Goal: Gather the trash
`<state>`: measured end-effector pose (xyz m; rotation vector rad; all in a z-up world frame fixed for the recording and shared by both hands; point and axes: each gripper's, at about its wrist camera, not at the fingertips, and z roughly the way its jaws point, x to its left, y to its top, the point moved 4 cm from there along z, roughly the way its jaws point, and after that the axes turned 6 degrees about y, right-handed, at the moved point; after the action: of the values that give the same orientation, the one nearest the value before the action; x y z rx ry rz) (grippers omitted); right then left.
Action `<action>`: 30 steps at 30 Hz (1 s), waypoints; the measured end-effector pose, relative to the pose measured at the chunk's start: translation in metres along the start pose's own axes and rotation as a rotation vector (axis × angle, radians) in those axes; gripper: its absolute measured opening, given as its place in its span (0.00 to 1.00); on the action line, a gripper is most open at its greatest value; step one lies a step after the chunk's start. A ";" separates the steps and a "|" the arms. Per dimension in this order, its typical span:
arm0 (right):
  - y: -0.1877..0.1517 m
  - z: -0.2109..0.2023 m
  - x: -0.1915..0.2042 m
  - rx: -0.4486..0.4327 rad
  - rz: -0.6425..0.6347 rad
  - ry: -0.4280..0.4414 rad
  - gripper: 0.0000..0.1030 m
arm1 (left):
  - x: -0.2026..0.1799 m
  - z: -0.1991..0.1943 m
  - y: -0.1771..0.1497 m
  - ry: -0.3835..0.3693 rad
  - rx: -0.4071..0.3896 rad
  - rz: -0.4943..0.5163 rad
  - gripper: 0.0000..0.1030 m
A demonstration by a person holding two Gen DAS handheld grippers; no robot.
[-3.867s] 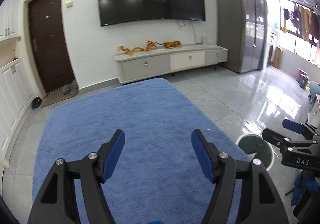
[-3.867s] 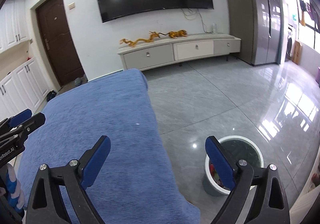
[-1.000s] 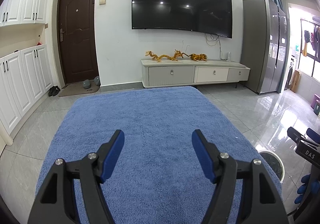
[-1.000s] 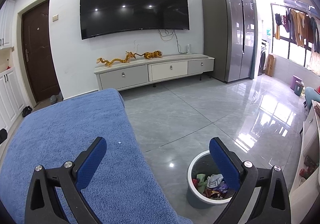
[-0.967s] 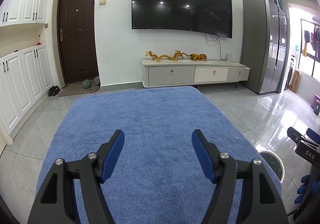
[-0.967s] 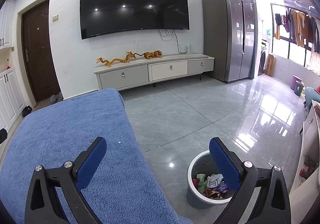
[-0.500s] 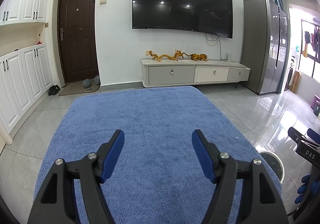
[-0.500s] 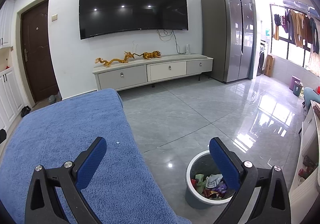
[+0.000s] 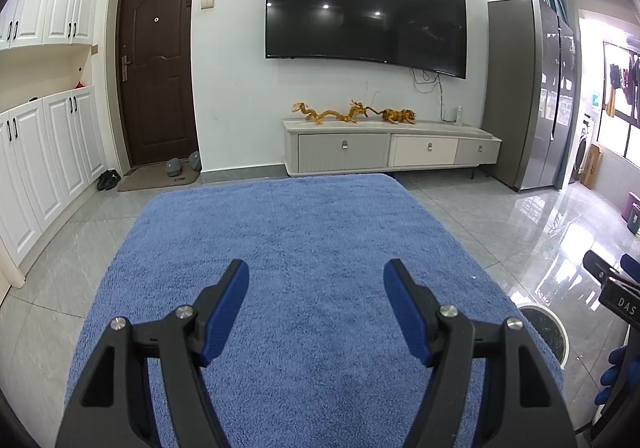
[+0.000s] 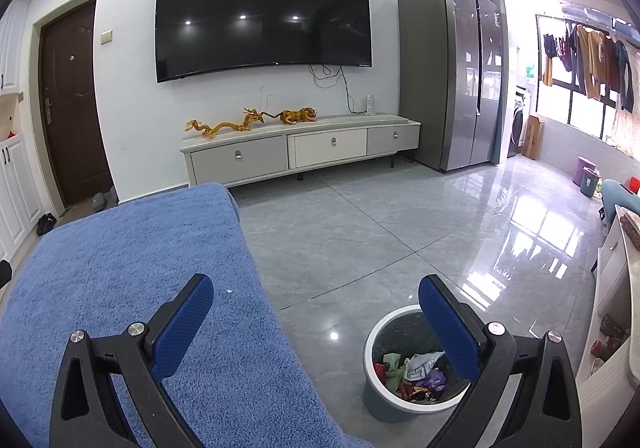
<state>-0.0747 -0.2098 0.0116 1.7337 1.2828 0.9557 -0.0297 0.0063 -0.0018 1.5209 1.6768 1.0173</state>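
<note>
Both tongs, left (image 9: 316,308) and right (image 10: 312,322), gape empty above the bare blue blanket (image 9: 312,248); collected wrappers (image 10: 416,372) sit in the bin (image 10: 384,404). One white speck (image 10: 229,291) could be overlooked, too tiny to pinch.

Both views are looking bright & sharp, w/ daylight pouring in from the window (image 10: 584,60) at right, blowing out there and glaring off the glossy floor (image 10: 532,232). Ceiling lights are reflecting in the TV (image 9: 364,8). Fisheye is bending edges; corners are going black.

walls white (image 9: 236,96) | floor grey tile (image 10: 380,232) – glossy | TV (image 9: 364,8) wall-mounted
</note>
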 end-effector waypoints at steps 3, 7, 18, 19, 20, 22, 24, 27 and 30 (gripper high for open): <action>0.001 0.000 -0.001 -0.001 0.002 -0.002 1.00 | 0.000 0.001 0.001 0.002 0.001 -0.002 0.66; 0.001 0.000 -0.002 -0.001 0.002 -0.002 1.00 | 0.001 0.000 0.001 0.007 0.001 -0.010 0.66; 0.001 0.000 -0.003 0.000 0.004 -0.002 1.00 | 0.001 0.003 0.000 -0.005 0.014 -0.016 0.66; 0.001 0.000 -0.003 0.000 0.004 -0.002 1.00 | 0.000 0.003 0.000 -0.006 0.015 -0.015 0.66; 0.001 0.000 -0.003 0.000 0.004 -0.002 1.00 | -0.001 0.004 0.000 -0.007 0.016 -0.014 0.66; 0.001 0.000 -0.003 0.001 0.004 -0.002 1.00 | -0.003 0.004 0.001 -0.010 0.016 -0.013 0.66; 0.001 0.000 -0.003 0.001 0.005 -0.001 1.00 | -0.005 0.003 0.002 -0.010 0.013 -0.007 0.66; 0.000 0.001 -0.005 0.000 0.005 0.002 1.00 | -0.008 0.002 0.004 -0.013 0.008 -0.004 0.66; 0.000 0.001 -0.005 0.000 0.005 0.002 1.00 | -0.011 0.000 0.007 -0.018 -0.001 -0.001 0.67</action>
<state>-0.0745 -0.2148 0.0105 1.7370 1.2799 0.9608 -0.0246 -0.0039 0.0041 1.5248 1.6641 1.0005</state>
